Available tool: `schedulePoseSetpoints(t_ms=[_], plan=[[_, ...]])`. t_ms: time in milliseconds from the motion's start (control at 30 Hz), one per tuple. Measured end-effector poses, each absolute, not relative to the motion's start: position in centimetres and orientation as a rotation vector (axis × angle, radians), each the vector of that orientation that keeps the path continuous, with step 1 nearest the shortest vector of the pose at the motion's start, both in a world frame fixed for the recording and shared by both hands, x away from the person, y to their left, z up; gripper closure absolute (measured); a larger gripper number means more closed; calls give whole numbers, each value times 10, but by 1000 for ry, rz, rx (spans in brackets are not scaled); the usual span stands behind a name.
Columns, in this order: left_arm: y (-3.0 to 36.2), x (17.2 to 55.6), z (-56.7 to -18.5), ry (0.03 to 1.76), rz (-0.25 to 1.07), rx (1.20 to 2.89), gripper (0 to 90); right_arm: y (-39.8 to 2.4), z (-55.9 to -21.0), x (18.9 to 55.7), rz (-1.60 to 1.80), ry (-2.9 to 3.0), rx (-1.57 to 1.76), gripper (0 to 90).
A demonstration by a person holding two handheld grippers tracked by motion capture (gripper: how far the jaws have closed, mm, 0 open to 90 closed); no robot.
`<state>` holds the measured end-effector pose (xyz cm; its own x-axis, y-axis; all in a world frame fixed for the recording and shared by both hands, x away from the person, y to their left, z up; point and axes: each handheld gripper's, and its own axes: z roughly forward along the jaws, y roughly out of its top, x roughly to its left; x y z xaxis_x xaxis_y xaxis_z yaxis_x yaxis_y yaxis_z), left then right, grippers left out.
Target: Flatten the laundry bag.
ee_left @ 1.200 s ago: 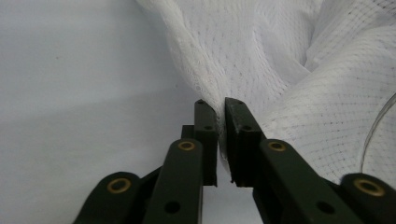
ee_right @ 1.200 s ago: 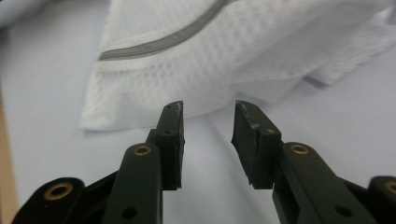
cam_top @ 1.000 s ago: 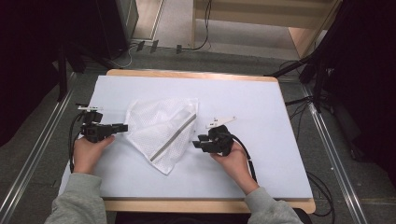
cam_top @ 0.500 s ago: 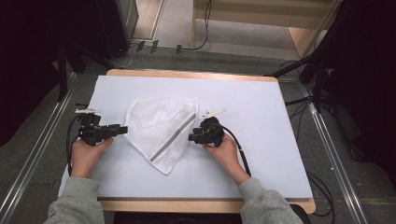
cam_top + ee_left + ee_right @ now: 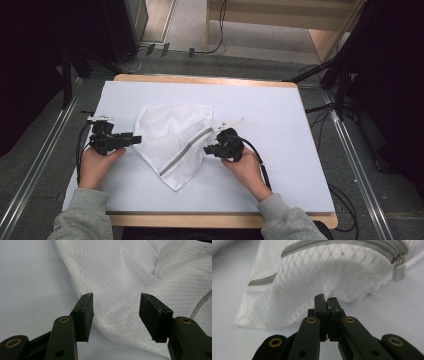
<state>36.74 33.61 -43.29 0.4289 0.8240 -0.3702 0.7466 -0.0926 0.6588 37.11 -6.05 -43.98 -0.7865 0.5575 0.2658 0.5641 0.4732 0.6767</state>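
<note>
Our right gripper has its jaws pressed together, having just been closing, and they pinch the edge of the white mesh laundry bag just below its grey zipper. Our left gripper stands spread, its jaws having just been opening, with a fold of the mesh lying between the pads but not squeezed. The bag lies crumpled in the middle of the pale counter, between our two hands, zipper running diagonally toward us.

To do this step well, we judge that we should keep the right pinch firm on the hem rather than on loose netting, then close the left gripper on a single layer near the opposite edge, so the bag can be drawn flat without bunching or snagging the zipper pull.

We can read no brand, label or writing on the bag or counter.
</note>
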Motion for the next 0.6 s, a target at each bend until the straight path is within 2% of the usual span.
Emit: schedulePoseSetpoints(t_ms=[600], plan=[[321,394,-433,1337,134,1915,468,-117,-435,317,-1217,-2650,-1077,895]])
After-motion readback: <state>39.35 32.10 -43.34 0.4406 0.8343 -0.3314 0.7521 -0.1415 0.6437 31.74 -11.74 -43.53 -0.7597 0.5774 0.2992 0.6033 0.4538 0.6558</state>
